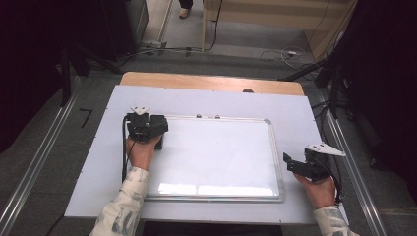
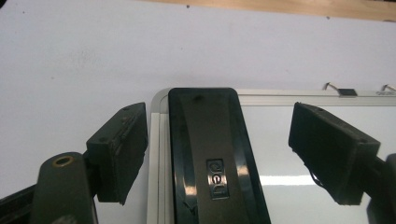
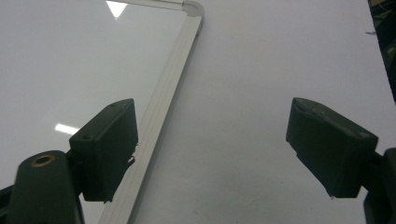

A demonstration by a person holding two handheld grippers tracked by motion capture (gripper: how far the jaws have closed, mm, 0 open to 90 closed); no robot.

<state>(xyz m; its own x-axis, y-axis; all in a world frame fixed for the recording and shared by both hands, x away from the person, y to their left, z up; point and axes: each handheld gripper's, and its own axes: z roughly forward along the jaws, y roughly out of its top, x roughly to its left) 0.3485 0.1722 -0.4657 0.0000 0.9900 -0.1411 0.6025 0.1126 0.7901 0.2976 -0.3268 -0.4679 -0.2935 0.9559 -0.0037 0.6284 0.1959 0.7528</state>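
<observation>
White and glossy, a framed whiteboard [image 1: 221,157] lies flat on a pale sheet [image 1: 206,101] that covers a wooden table [image 1: 211,81]. In the high view the left gripper [image 1: 158,142], held in the person's left hand [image 1: 141,152], sits over the board's far left corner. The left gripper view shows its two black jaws spread wide, one on each side of a black whiteboard eraser [image 2: 210,158] that lies along the board's left edge just inside the aluminium frame [image 2: 156,154]. Neither jaw touches the eraser; gaps show on both sides, and the left jaw hangs outside the frame over the sheet. A silver logo plate is set in the eraser's top. Two small clips [image 2: 346,91] sit on the board's far rail.

The right gripper [image 1: 290,162], in the right hand [image 1: 319,189], rests off the board's right edge, over the sheet. In the right gripper view its jaws stand well apart with nothing between them, the left one above the frame and the right one over bare sheet.
</observation>
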